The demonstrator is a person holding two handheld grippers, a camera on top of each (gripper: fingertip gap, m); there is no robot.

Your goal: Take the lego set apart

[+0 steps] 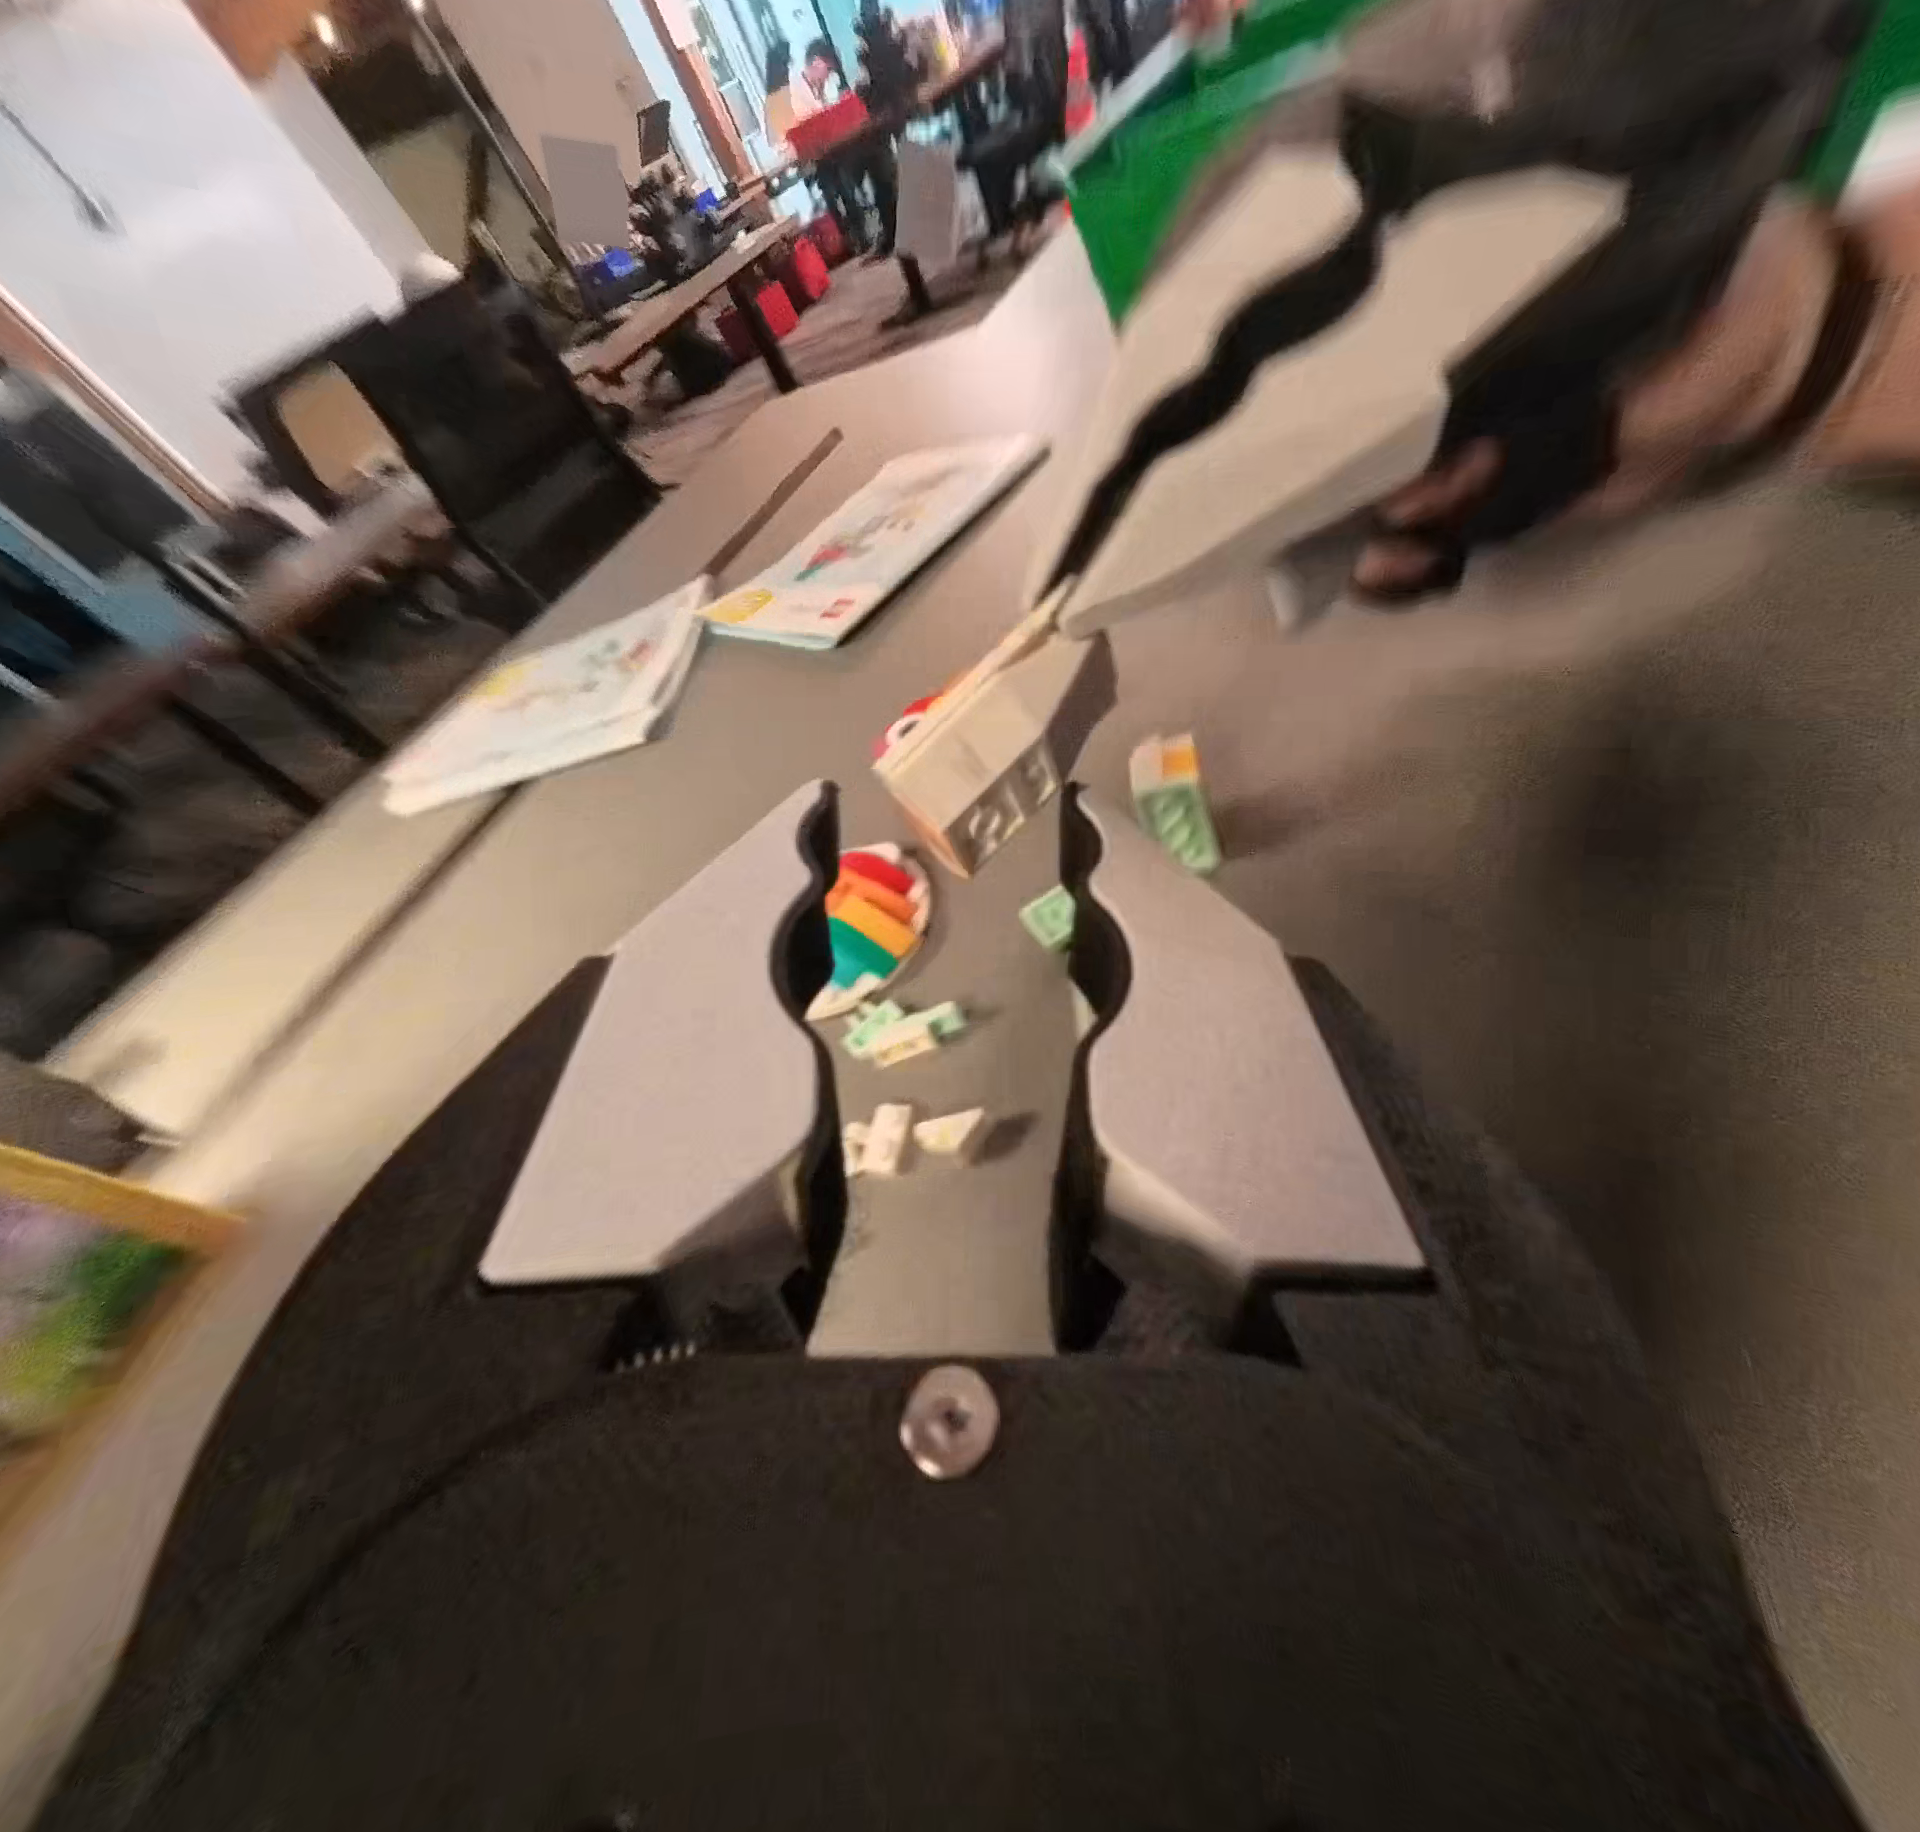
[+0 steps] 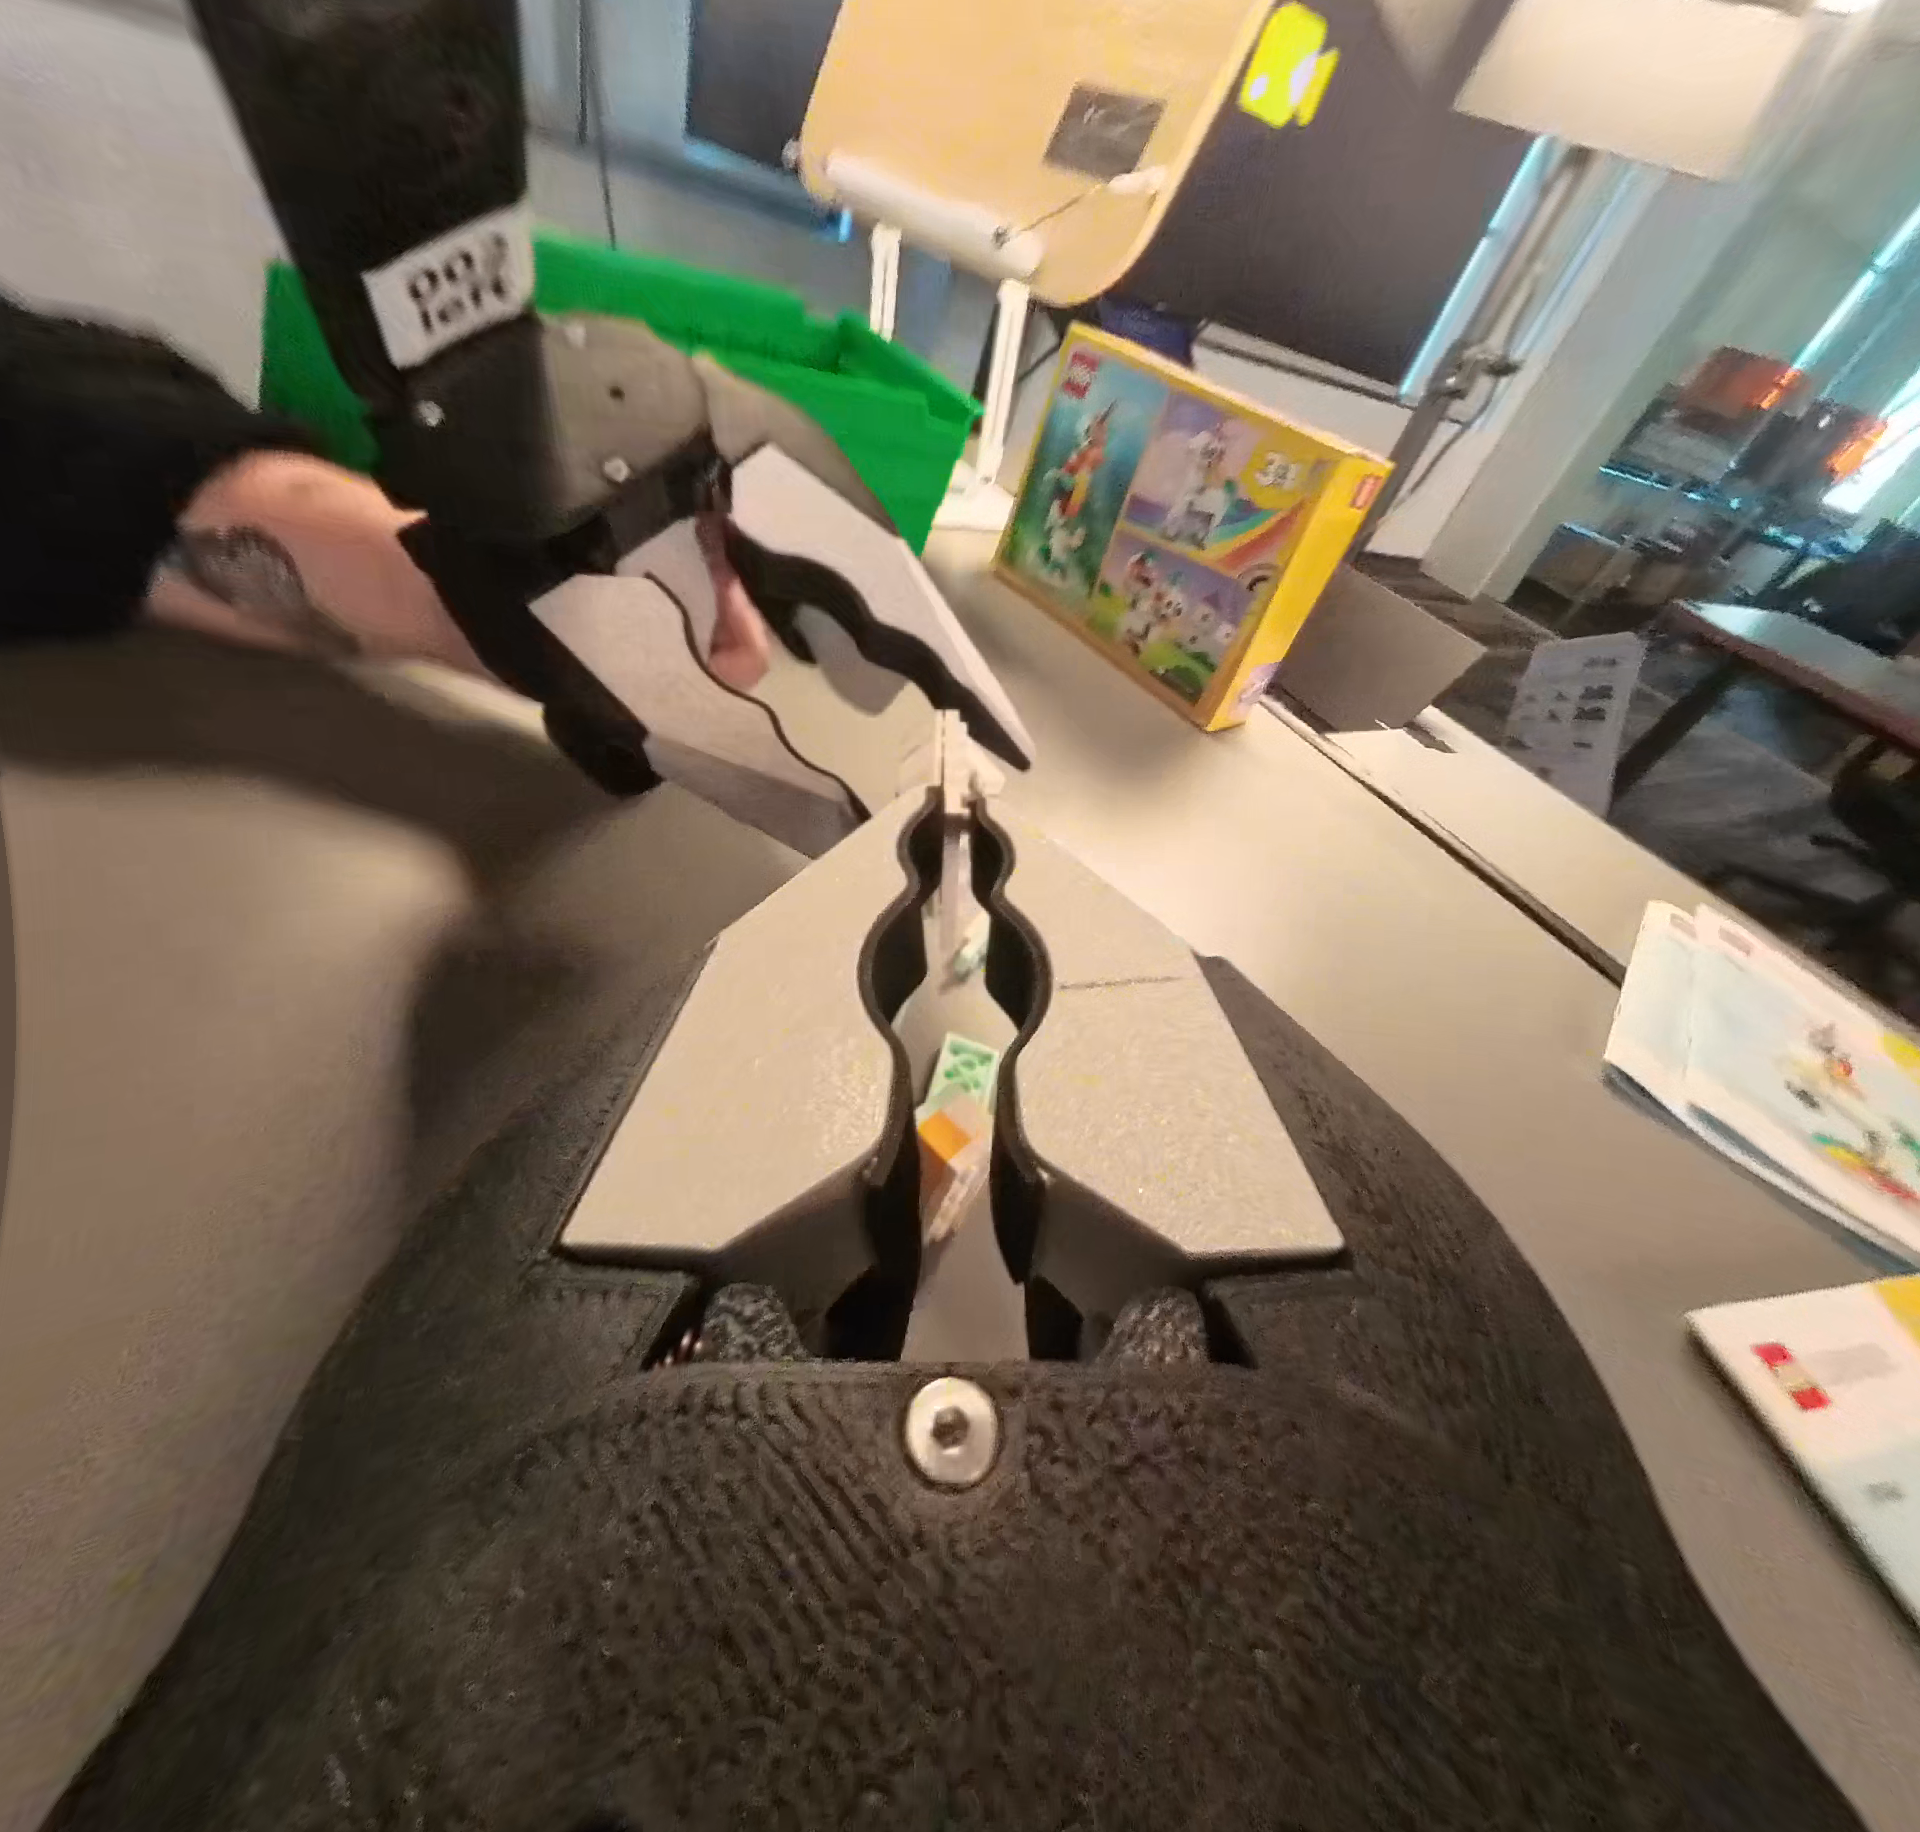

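The left gripper (image 1: 951,832) hovered low over the grey table (image 1: 1455,951), its jaws wide apart and empty. Just beyond its tips, the right gripper (image 1: 1055,613) angled down from above, gripped by a hand (image 1: 1704,380), its jaws pinched shut on a thin white plate (image 2: 951,795) atop the tilted white lego block (image 1: 977,754). Small loose lego pieces (image 1: 904,1029) and a rainbow piece (image 1: 873,915) lay on the table under the left gripper. Two booklets (image 1: 561,707) lay left of the block.
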